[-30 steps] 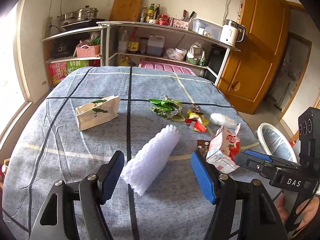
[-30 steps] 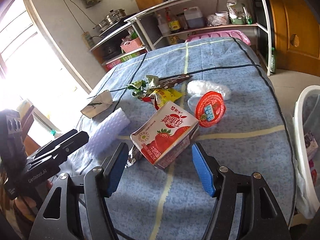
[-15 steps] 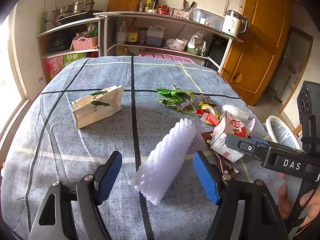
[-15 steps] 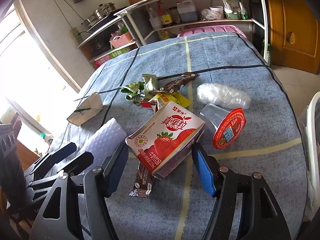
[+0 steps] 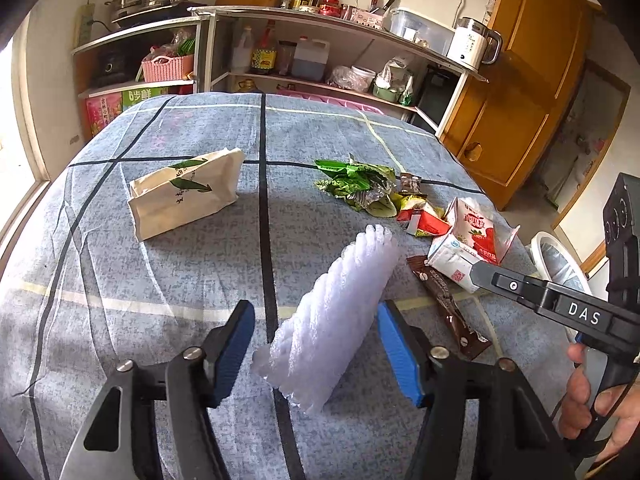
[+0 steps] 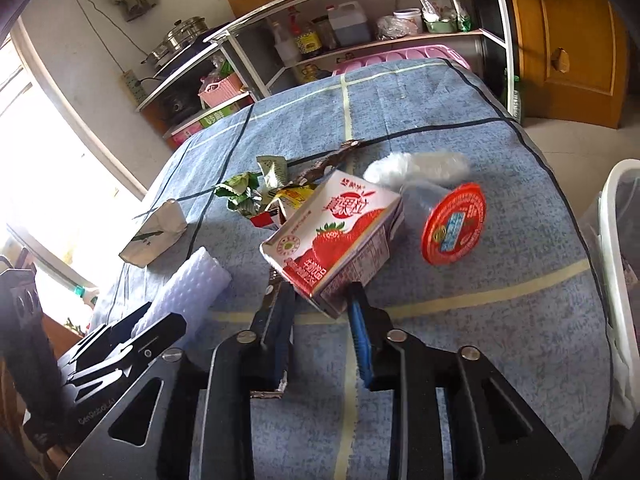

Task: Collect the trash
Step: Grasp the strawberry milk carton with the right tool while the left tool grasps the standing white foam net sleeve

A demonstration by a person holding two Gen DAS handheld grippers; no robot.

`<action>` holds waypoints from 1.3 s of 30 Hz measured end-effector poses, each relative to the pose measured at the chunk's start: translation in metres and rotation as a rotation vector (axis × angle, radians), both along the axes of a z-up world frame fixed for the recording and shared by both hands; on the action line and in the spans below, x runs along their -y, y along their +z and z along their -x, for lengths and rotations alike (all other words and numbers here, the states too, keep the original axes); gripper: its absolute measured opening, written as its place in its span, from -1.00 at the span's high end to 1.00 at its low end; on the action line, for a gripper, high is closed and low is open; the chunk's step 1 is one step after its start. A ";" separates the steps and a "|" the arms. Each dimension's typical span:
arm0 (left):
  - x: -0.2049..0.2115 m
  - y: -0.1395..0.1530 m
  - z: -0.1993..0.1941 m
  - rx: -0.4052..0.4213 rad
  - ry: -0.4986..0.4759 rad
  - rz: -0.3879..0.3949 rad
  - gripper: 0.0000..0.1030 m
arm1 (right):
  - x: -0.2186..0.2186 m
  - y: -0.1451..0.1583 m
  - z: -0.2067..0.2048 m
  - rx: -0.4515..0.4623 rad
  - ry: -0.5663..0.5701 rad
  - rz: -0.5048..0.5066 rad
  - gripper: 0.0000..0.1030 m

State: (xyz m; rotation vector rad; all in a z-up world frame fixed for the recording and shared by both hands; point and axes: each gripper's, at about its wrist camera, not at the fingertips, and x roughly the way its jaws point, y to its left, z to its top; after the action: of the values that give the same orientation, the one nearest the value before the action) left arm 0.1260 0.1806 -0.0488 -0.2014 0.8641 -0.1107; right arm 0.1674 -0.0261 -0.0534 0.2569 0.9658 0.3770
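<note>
My left gripper point(image 5: 316, 344) is open with its jaws either side of a white foam sleeve point(image 5: 340, 316) that lies on the blue checked tablecloth point(image 5: 160, 280). My right gripper point(image 6: 320, 312) is shut on the near corner of a red strawberry milk carton point(image 6: 340, 232); the carton also shows in the left wrist view point(image 5: 468, 240). A brown snack wrapper point(image 5: 448, 300) lies under and beside the carton. Green wrappers point(image 5: 356, 184), a cream paper bag point(image 5: 184, 192), a clear cup with a red lid point(image 6: 452, 224) and a crumpled clear bag point(image 6: 420, 164) lie around.
A white-rimmed bin point(image 6: 620, 264) stands off the table's right edge. Shelves point(image 5: 304, 52) with bottles and pots stand behind the table. A wooden door point(image 5: 532, 72) is at the right. A window is on the left.
My right gripper has closed on the milk carton's corner. My left gripper has moved in so the foam sleeve sits between its open jaws.
</note>
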 end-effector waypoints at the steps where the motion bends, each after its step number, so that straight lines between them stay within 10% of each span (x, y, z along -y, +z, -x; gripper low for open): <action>1: 0.001 -0.001 -0.001 -0.003 -0.003 -0.002 -0.05 | 0.002 -0.003 -0.001 -0.011 0.003 -0.007 0.50; 7: 0.004 0.000 0.000 0.000 -0.006 -0.001 -0.04 | 0.013 0.001 0.006 0.007 -0.033 0.015 0.48; 9: 0.004 -0.002 -0.001 -0.005 0.002 -0.003 -0.04 | 0.012 0.010 0.008 0.048 -0.068 0.044 -0.26; 11: 0.002 -0.002 0.000 -0.005 0.003 0.004 -0.04 | 0.011 0.018 0.007 0.066 -0.071 0.004 -0.57; 24: -0.003 -0.005 -0.004 -0.014 0.013 0.026 -0.04 | -0.014 0.001 -0.031 -0.024 -0.179 0.162 -0.56; 27: -0.003 -0.006 -0.005 -0.018 0.004 0.034 -0.04 | -0.002 0.003 -0.026 -0.019 -0.186 0.125 -0.20; 33: 0.003 -0.006 -0.004 -0.017 -0.007 0.029 -0.03 | 0.004 0.007 -0.008 0.027 -0.146 0.134 -0.15; 39: 0.011 -0.004 -0.001 -0.020 -0.013 0.019 0.27 | 0.012 0.006 0.008 0.047 -0.100 0.118 -0.15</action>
State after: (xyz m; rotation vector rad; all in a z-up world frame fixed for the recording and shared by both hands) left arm 0.1269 0.1698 -0.0527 -0.2148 0.8842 -0.1288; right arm 0.1596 -0.0380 -0.0479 0.1873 0.9214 0.2332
